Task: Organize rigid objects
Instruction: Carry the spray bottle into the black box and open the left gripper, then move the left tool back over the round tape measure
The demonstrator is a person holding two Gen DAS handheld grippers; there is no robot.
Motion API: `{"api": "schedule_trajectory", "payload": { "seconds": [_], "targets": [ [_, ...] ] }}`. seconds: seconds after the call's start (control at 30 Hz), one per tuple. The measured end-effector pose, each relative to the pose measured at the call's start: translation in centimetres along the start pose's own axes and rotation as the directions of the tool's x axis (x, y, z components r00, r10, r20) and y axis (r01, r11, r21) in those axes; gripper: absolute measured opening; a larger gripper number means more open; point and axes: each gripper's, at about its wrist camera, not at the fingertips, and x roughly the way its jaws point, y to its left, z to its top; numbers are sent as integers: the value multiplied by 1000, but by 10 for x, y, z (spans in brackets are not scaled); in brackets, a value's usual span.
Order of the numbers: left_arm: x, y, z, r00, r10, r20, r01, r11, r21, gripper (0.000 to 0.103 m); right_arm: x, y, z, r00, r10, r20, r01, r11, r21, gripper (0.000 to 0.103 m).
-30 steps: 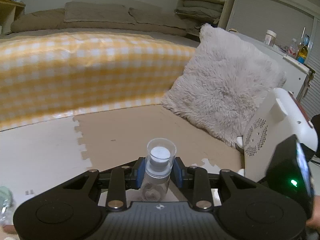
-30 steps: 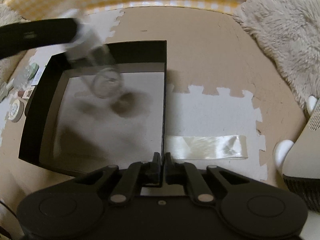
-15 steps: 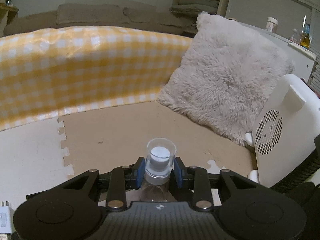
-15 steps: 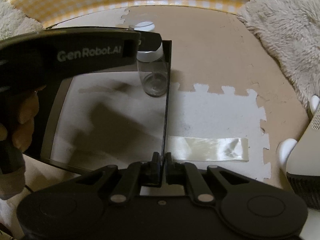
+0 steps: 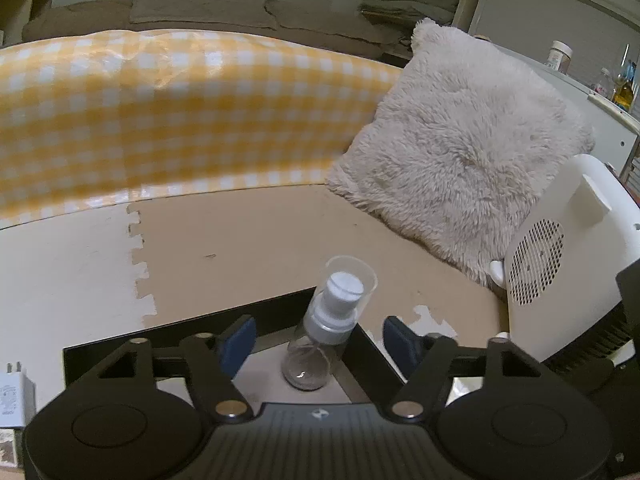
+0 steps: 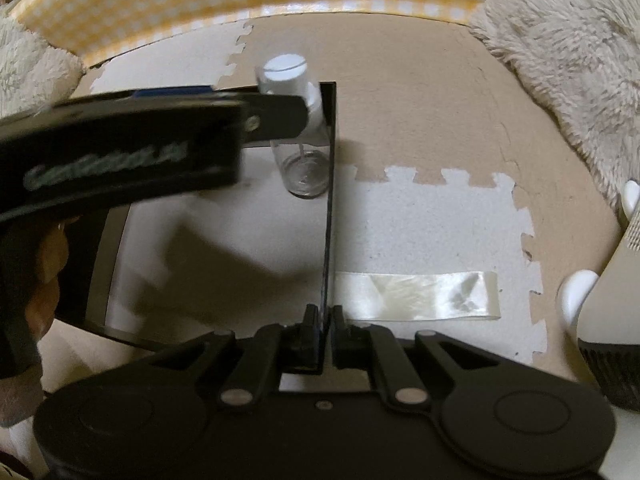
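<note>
The spray bottle (image 5: pixel 320 336) stands upright in the far corner of the black box (image 6: pixel 329 184), between the pads of my left hand-held gripper (image 5: pixel 318 340), whose jaws have just been opening and now clear it. My right hand-held gripper (image 6: pixel 320 320) is clamped on the box's near wall.

I count one clear spray bottle (image 5: pixel 320 332) standing inside one black box (image 6: pixel 329 184), at the box's far right corner. Beside the box I count one strip of clear tape (image 6: pixel 416 294) on the floor mat, just to the box's right. Beyond the box I see one yellow checked cloth (image 5: pixel 160 120), one fluffy cushion (image 5: pixel 460 152) and one white heater (image 5: pixel 560 256). Left of the box lies one white plug adapter (image 5: pixel 14 400).
</note>
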Motion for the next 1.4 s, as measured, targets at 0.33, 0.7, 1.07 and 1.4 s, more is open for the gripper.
{"api": "schedule_trajectory", "payload": {
  "seconds": [0.33, 0.7, 1.07, 1.4],
  "targets": [
    [-30, -11, 0, 1000, 30, -7, -29, 999, 17, 99, 0, -3, -1, 1000, -1, 7, 1, 1000, 5, 6],
    [-82, -15, -2, 993, 118, 14, -118, 992, 51, 103, -1, 4, -4, 1000, -15, 18, 16, 1000, -12, 6],
    [-140, 16, -11, 982, 180, 52, -182, 983, 27, 103, -1, 4, -3, 1000, -16, 17, 16, 1000, -13, 6],
    [-174, 84, -19, 936, 348, 46, -343, 935, -92, 103, -1, 3, -3, 1000, -16, 15, 16, 1000, -13, 6]
  ]
}}
